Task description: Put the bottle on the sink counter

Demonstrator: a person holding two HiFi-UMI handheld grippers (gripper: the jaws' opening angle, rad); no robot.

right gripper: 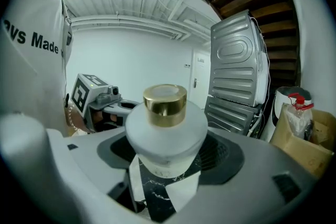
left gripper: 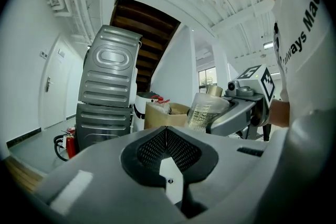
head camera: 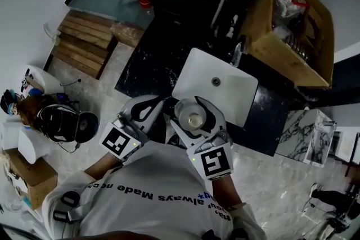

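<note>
Gold-capped white bottle (right gripper: 166, 131) pinched upright in the right gripper (right gripper: 165, 165); left gripper (left gripper: 167, 147) pressed together, empty.

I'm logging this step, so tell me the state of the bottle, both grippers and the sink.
bottle: upright, capped, gripped around its body.
right gripper: shut on the bottle.
left gripper: shut, nothing between its jaws.
sink: basin empty.
</note>
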